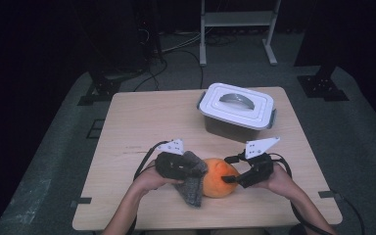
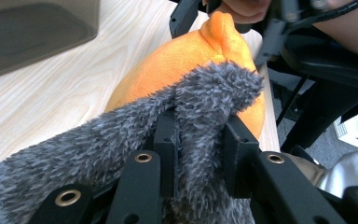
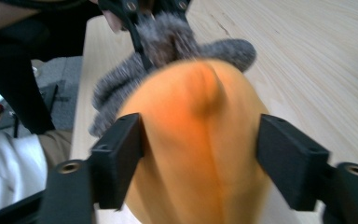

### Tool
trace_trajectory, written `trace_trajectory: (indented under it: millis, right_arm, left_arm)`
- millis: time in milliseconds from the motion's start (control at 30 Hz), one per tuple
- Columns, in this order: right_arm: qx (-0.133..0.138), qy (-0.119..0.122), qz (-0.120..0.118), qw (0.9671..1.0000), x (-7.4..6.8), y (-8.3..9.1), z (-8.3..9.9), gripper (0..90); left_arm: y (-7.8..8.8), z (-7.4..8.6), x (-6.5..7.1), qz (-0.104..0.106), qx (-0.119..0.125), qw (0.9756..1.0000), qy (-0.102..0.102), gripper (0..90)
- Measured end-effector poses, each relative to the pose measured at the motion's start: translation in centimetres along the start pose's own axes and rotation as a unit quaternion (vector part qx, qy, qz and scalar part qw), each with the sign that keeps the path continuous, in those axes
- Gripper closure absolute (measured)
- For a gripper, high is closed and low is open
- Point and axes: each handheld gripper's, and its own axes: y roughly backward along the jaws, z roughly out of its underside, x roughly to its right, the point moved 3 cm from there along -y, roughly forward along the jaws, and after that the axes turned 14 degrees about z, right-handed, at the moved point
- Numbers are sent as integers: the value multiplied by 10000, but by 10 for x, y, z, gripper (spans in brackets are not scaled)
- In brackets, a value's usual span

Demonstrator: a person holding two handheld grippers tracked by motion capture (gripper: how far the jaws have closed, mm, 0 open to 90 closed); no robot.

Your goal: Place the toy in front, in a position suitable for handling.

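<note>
An orange plush ball (image 1: 218,178) lies at the near middle of the table, with a grey fuzzy cloth (image 1: 192,190) draped against its left side. My left gripper (image 1: 199,171) is shut on a fold of that cloth (image 2: 98,149), which is pinched between its jaws (image 2: 199,140) and lies over the orange ball (image 2: 177,56). My right gripper (image 1: 228,179) comes from the right. Its jaws stand wide apart on either side of the ball (image 3: 196,140) and press on it (image 3: 200,149). Beyond the ball, the grey cloth (image 3: 168,42) and the other gripper are visible.
A white-lidded plastic box (image 1: 236,105) with a handle stands at the back right of the wooden table (image 1: 142,117). Its grey wall (image 2: 32,28) appears at the upper left of the left gripper view. A white shelf frame (image 1: 237,19) stands on the floor behind.
</note>
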Motion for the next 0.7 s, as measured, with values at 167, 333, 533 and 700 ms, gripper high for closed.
trace_trajectory:
  millis: [167,333,533,700]
  right_arm:
    - [-189,118,180,9996,-11,-10,-6,237]
    - [-127,206,157,9996,-8,-14,1,458]
    - [309,206,-12,9993,-1,-12,-1,553]
    - [595,425,-287,9969,-4,-22,-9,566]
  left_arm:
    - [-5,-2,2,7,-59,10000,-51,706]
    - [0,0,2,13,-25,10000,-43,706]
    - [16,-5,3,-54,142,9998,-113,717]
    - [35,-11,9,-134,344,9992,-183,717]
